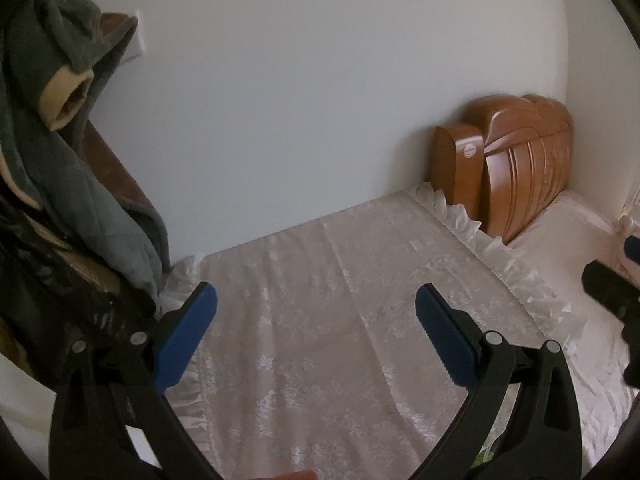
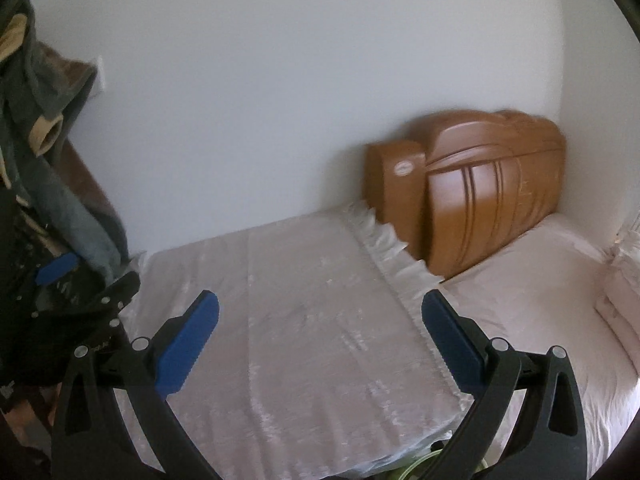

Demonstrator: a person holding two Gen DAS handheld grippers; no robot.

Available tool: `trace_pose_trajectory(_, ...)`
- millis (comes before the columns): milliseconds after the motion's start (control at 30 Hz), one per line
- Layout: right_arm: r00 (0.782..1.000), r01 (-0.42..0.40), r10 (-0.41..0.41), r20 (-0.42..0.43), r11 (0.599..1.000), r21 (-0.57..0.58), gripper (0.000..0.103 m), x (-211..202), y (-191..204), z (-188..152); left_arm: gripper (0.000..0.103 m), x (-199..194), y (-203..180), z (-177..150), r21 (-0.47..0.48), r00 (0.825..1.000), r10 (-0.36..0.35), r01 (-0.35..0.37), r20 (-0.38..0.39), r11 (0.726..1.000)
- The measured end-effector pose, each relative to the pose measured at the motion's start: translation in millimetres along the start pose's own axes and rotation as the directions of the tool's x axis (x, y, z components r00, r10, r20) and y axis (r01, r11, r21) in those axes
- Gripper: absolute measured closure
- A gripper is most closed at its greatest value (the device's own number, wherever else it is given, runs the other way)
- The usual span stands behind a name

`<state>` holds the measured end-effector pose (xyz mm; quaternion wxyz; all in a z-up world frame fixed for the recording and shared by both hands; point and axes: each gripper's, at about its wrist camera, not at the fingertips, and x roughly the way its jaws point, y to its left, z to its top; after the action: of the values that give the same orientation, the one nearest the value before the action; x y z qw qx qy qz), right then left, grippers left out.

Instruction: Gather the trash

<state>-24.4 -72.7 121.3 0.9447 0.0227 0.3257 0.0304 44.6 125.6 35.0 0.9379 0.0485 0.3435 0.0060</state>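
No trash shows clearly in either view. My left gripper (image 1: 316, 300) is open and empty, held above a pale floral cover with a ruffled edge (image 1: 320, 280). My right gripper (image 2: 320, 308) is open and empty too, above the same cover (image 2: 304, 292). The left gripper's blue pad and black arm show at the left edge of the right wrist view (image 2: 80, 292). Part of the right gripper shows at the right edge of the left wrist view (image 1: 612, 288). A bit of green shows under the right finger in both views (image 2: 424, 464), too hidden to name.
A carved wooden headboard (image 1: 508, 164) stands against the white wall, also in the right wrist view (image 2: 480, 184). Grey and dark clothes (image 1: 60, 152) hang at the left. A white sheet (image 2: 540, 280) lies right of the cover.
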Motion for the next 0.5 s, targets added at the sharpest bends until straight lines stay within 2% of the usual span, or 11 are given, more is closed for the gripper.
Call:
trace_pose_trajectory(167, 1.0, -0.003, 0.003, 0.003, 1.0, 0.004, 0.002, 9.8, 16.9, 2.6, 0.008, 5.9, 2.4, 0.0, -0.007, 1.0, -0.003, 0.003, -0.008, 1.0)
trace_pose_trajectory(500, 1.0, 0.021, -0.021, -0.004, 1.0, 0.019, 0.002, 12.3, 9.6, -14.2, 0.008, 18.4, -4.8, 2.3, -0.012, 0.999, -0.046, 0.045, -0.023, 0.999)
